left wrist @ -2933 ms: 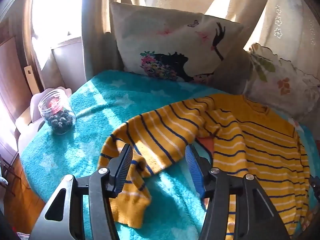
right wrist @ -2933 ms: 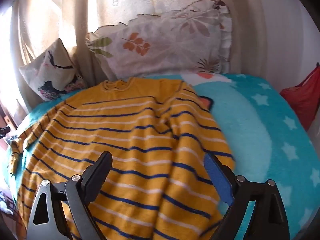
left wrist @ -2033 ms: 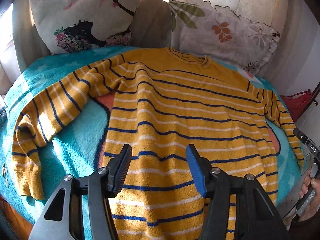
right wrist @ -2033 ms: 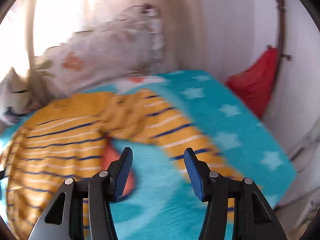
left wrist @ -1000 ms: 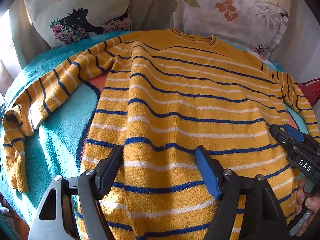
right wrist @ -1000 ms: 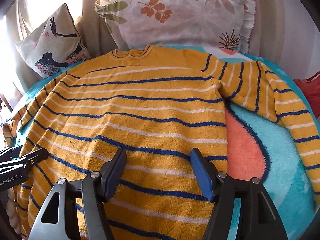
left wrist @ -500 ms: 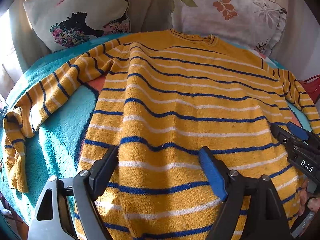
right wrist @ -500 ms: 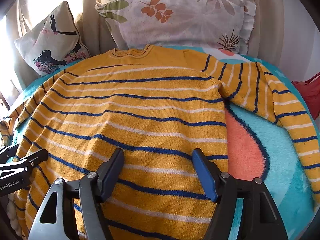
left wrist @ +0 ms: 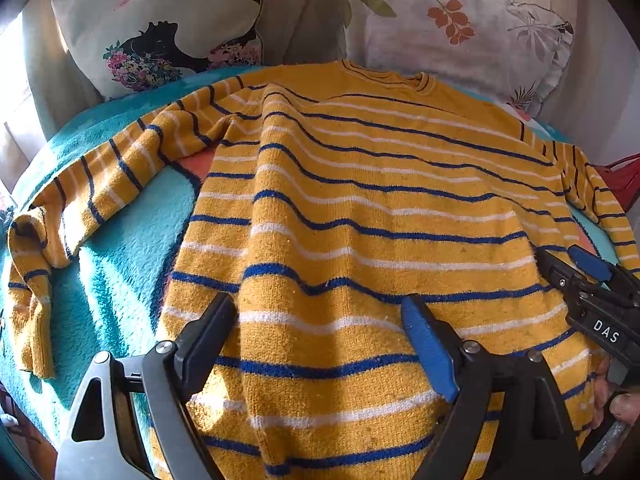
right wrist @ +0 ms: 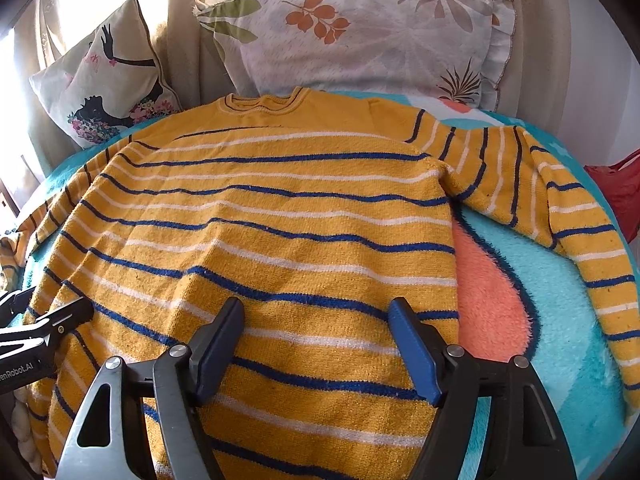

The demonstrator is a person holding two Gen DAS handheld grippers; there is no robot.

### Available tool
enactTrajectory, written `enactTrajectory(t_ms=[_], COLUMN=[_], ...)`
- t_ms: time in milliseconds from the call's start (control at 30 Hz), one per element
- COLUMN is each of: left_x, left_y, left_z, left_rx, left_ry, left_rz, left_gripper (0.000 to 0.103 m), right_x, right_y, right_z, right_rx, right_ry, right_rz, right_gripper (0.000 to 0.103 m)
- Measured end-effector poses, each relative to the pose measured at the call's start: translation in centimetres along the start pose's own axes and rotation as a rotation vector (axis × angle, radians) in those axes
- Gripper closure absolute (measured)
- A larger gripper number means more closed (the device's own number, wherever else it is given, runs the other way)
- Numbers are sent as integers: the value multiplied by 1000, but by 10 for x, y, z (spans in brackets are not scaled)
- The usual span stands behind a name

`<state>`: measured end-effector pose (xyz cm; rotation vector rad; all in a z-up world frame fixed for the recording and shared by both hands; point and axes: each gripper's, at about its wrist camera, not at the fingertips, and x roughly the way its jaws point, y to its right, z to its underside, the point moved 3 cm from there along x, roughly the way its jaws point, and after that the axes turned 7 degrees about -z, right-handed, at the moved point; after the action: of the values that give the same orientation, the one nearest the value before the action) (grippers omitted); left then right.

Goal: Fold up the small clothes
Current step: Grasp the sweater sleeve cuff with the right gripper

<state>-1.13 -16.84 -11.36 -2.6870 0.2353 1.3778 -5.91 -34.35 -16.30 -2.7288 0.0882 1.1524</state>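
Coarse knitted sweater [left wrist: 360, 208], fluffy plush blanket [right wrist: 520, 264], smooth printed cloth pillow [right wrist: 380, 36]

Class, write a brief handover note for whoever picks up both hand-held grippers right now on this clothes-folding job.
Left hand-held gripper: open, empty, over the sweater's lower body.
Right hand-held gripper: open, empty, over the same area, further right.
Striped sweater: spread on the teal blanket, collar towards the pillows, both sleeves out sideways.
Done: laid out.
Left: every fold; no sleeve or hem is turned in yet.
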Motion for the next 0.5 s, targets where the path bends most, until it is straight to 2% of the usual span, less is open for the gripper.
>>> enactTrajectory(t_ms=[100, 233, 300, 433, 500], left_x=[-12, -32, -39, -45, -45], left_y=[-12, -34, -48, -73, -78], left_z=[1, 3, 6, 24, 35], left_rx=[-28, -68, -95, -133, -137], left_ry=[14, 57, 63, 44, 26], left_rz=[26, 6, -8, -35, -22], left_gripper=[19, 19, 19, 19, 19], right_x=[-1, -2, -7, -41, -55], right_y=[0, -1, 1, 18, 22], right_z=[1, 0, 0, 11, 21], right_rx=[4, 9, 27, 156, 159], right_ry=[3, -1, 19, 85, 81], right_rz=[-8, -32, -92, -278, -275], right_gripper=[24, 20, 19, 19, 19])
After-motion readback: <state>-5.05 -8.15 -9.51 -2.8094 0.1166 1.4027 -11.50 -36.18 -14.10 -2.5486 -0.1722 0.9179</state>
